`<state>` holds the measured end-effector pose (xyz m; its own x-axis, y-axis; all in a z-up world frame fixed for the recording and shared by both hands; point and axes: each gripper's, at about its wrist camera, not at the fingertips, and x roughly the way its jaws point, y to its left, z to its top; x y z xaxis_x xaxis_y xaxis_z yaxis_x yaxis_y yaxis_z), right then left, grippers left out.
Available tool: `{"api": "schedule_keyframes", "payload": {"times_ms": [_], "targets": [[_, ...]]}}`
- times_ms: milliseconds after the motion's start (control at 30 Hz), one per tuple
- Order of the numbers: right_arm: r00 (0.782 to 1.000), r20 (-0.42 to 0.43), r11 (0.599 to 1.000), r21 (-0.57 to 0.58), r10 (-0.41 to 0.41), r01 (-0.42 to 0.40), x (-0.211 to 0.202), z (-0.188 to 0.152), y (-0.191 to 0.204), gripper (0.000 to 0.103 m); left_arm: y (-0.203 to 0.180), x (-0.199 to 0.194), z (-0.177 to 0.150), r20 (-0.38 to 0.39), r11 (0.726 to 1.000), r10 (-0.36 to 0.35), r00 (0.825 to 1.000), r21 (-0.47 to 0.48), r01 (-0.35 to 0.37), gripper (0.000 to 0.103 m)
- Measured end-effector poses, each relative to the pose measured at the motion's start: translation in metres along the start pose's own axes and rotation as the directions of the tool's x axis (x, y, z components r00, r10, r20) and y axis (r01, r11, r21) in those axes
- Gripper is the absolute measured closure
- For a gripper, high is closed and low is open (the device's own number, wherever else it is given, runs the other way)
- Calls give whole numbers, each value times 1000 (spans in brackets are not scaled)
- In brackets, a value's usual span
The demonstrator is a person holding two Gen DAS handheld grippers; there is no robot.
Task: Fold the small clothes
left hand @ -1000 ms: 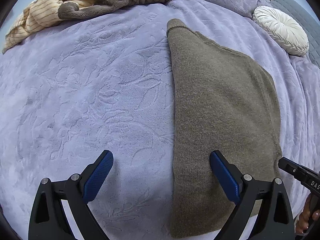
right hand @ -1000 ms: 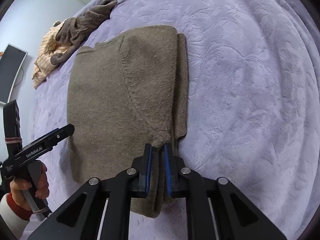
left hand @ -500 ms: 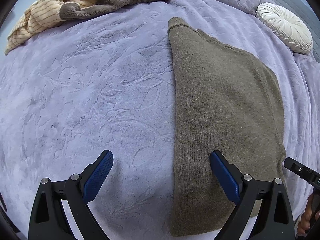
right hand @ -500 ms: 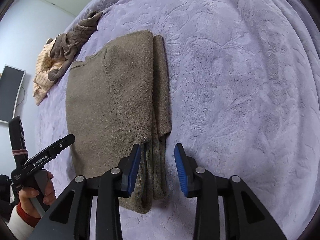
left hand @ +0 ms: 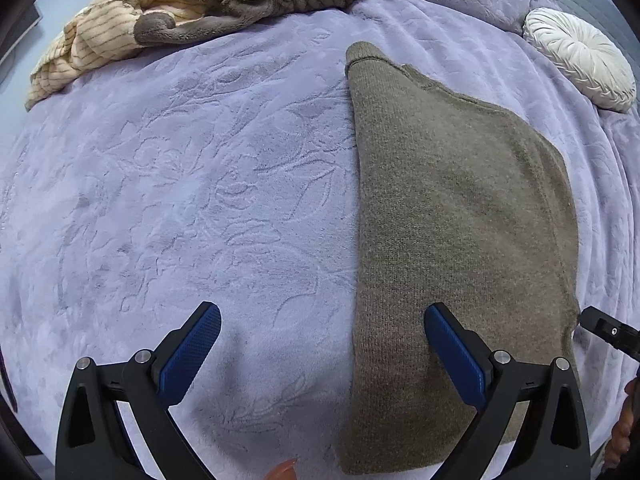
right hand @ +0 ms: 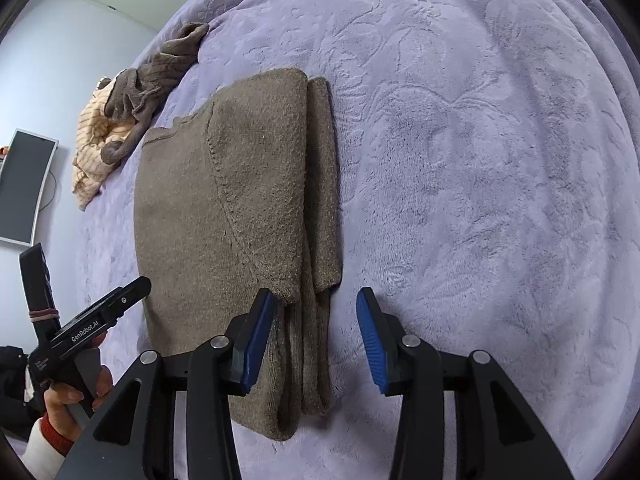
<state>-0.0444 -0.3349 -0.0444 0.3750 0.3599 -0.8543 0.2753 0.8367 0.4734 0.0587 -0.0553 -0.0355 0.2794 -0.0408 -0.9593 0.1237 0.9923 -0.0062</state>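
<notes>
An olive-brown knit sweater lies flat on the lilac blanket, with its sides folded in. In the right wrist view the sweater shows its folded sleeve layers along its right edge. My left gripper is open and empty, straddling the sweater's left edge near its bottom hem. My right gripper is open and empty over the folded sleeve end at the sweater's lower right. The left gripper also shows in the right wrist view, held by a hand.
A heap of striped cream and grey-brown clothes lies at the far edge of the bed. A round white cushion sits at the far right. A monitor hangs on the wall at left.
My right gripper has opened and let go of the folded sleeve, then drawn back a little. The left gripper has hardly moved.
</notes>
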Motion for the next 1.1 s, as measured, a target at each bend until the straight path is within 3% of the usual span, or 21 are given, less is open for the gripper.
{"api": "schedule_keyframes", "payload": {"times_ms": [300, 533, 700, 833, 900, 933, 1000, 1100], "targets": [[997, 18, 996, 33, 77, -77, 1, 9, -12, 49, -2, 1, 4, -33, 1000, -4, 999, 18, 4, 1], [989, 25, 988, 52, 145, -146, 6, 18, -14, 49, 13, -10, 24, 26, 982, -179, 983, -60, 180, 1], [978, 43, 978, 46, 203, -205, 6, 31, -9, 49, 4, 7, 45, 18, 950, -304, 953, -76, 304, 1], [974, 33, 974, 42, 223, -225, 17, 42, -7, 49, -3, 30, 50, -3, 920, -365, 931, -156, 360, 1], [975, 17, 974, 55, 219, -220, 27, 46, -8, 64, -6, 38, 47, -11, 914, -368, 930, -187, 360, 1], [978, 4, 976, 61, 210, -210, 32, 47, -7, 86, -7, 41, 45, -17, 915, -366, 931, -192, 356, 1], [976, 7, 975, 32, 218, -218, 32, 48, -1, 94, -11, 44, 41, -29, 919, -359, 933, -187, 347, 1], [967, 33, 966, -69, 252, -249, 18, 47, 16, 94, -19, 45, 38, -38, 928, -344, 938, -166, 333, 1]]}}
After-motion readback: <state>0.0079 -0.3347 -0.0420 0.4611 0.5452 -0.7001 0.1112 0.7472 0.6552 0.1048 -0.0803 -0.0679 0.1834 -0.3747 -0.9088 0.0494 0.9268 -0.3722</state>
